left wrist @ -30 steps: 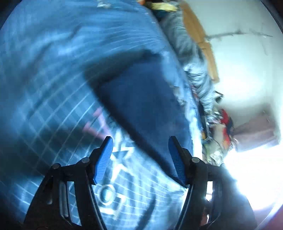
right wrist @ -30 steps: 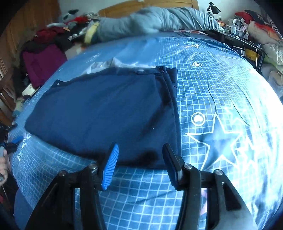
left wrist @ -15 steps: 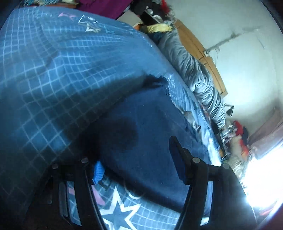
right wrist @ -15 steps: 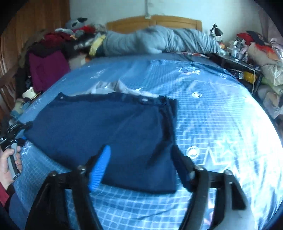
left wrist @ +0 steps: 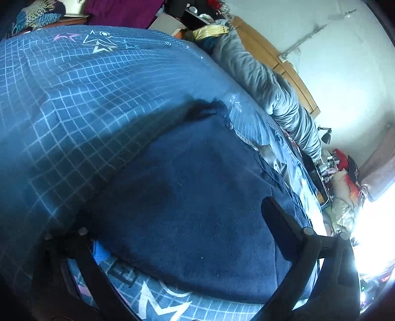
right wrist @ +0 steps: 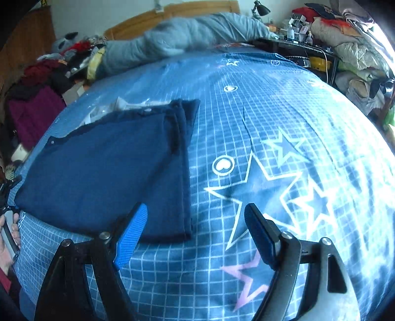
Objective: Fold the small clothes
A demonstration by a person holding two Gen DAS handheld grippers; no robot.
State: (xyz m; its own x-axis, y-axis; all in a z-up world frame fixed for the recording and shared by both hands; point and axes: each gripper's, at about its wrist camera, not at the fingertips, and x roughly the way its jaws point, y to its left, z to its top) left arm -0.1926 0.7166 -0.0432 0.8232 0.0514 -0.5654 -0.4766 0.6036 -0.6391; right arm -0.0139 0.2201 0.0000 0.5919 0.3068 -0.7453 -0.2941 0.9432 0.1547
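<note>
Jaws just opened wide, apparently free of folded navy garment (right wrist: 103, 172).

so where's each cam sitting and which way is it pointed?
Left wrist: on the left tongs, angled down across the navy garment toward the grey bedding and wall; only its own dark fingers show, spread wide, nothing between them.
Right wrist: on the right tongs, looking down the blue star bedspread at the headboard; blue-padded fingers open over the garment's near corner, a hand at the left edge.
Shared: garment, bedspread, grey bedding, headboard.
</note>
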